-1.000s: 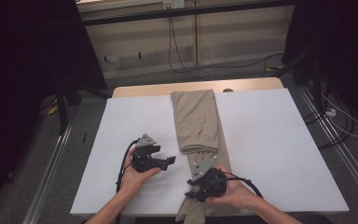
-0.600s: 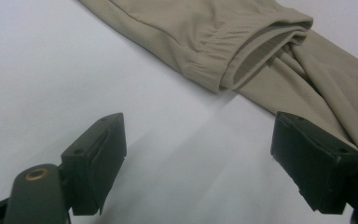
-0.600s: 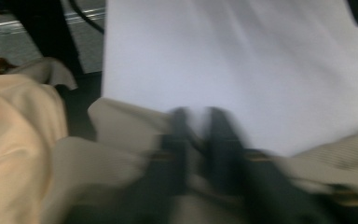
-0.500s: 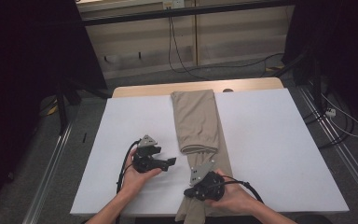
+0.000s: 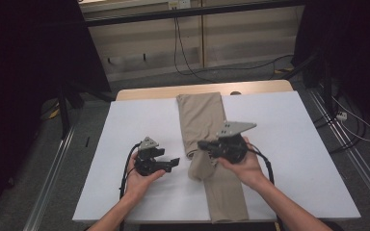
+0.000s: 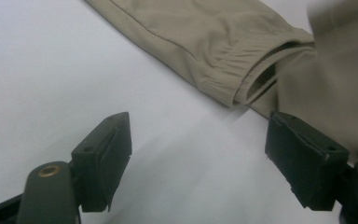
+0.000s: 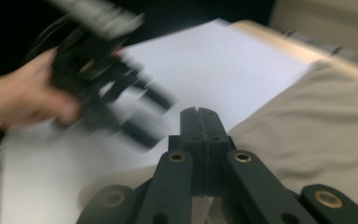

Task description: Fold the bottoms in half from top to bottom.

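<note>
The right gripper is hovering above the trousers on the white table, jaws pinching a lifted fold of them. The left gripper is waiting just beside, jaws spread, pointing toward the trousers.

A white tabletop covers most of a wooden table, whose bare light-wood edge shows along the far side. Beyond it runs a pale panelled wall with a dark horizontal rail and black cables hanging down — more cables lie on the grey floor at right. Metal floor rails run along both sides — the corners are dark
</note>
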